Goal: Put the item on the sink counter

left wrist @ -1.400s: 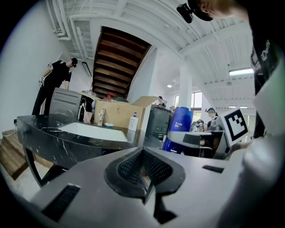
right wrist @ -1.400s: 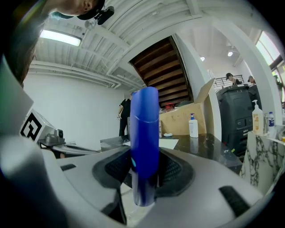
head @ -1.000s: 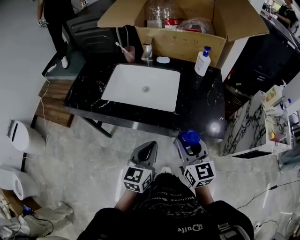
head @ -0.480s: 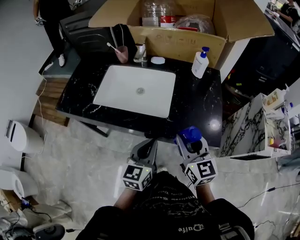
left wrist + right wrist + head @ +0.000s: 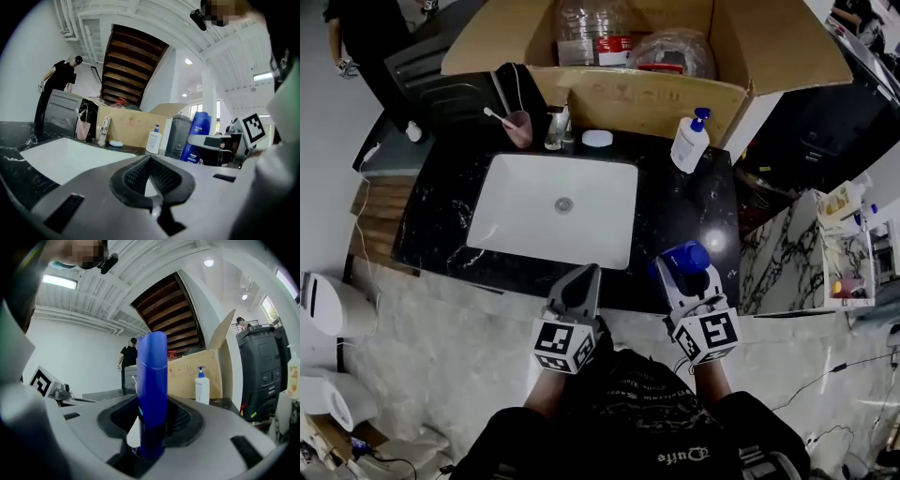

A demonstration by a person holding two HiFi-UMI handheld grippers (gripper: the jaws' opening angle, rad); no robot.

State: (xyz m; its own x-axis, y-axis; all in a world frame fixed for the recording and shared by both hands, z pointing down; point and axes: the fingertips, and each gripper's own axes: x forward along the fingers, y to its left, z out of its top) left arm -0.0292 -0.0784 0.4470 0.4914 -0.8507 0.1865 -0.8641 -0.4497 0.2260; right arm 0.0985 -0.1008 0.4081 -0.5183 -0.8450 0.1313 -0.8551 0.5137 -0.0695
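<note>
Over the bench's (image 5: pixel 680 211) front edge both grippers point nearly level, side by side, the left gripper (image 5: pixel 585 280) with jaws clenched together on nothing, the right gripper (image 5: pixel 686 275) with jaws grasping an upright bottle (image 5: pixel 152 376) above the front right corner.

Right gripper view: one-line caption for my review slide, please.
Right claw clamped on an upright blue bottle, with a white pump bottle and cardboard box ahead.

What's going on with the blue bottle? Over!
Right tool shut on blue bottle, upright, by the front edge of counter. Left tool shut, empty. Bottle not yet down. Bare patch right of sink; pump bottle farther back.
</note>
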